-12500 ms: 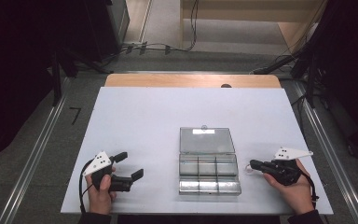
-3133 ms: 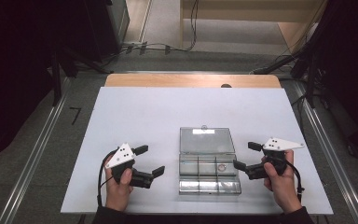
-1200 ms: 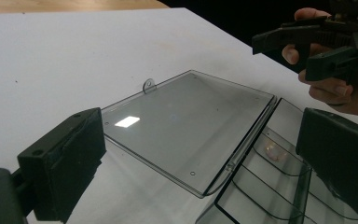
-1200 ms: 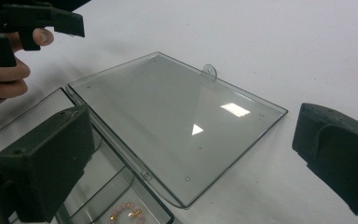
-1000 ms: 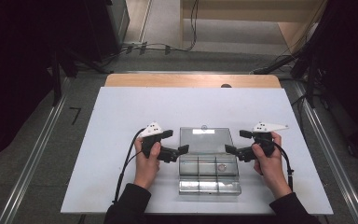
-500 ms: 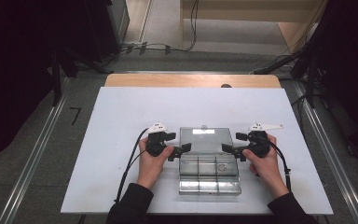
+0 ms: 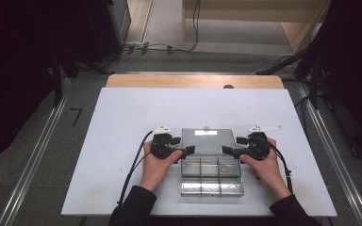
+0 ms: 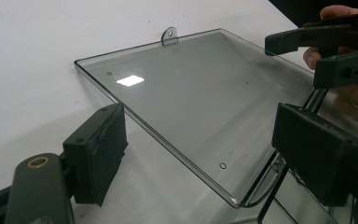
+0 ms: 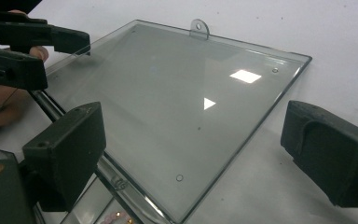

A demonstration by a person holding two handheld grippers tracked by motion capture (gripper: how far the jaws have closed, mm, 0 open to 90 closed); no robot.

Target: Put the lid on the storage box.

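A clear plastic compartment box (image 7: 211,176) lies open on the white table, its lid (image 7: 206,141) folded back flat. My left gripper (image 7: 186,144) is at the lid's left edge near the hinge. Its jaws (image 8: 209,149) have just been closing and straddle the lid's (image 8: 191,93) corner without touching it. My right gripper (image 7: 230,145) mirrors it at the right edge. Its jaws (image 9: 198,154) have also just been closing, and the lid (image 9: 177,93) edge runs between the pads (image 9: 67,154) untouched. Each gripper view shows the other gripper across the lid.
The white table (image 7: 122,122) has bare room to the left, right and behind the box. A small round item (image 7: 224,168) sits in one compartment. A wooden strip (image 7: 193,81) borders the table's far edge, with cables on the floor beyond.
Both hands have come in from the table's front corners to the box's two sides. Over the last second they have hardly shifted, settling at the lid's edges.
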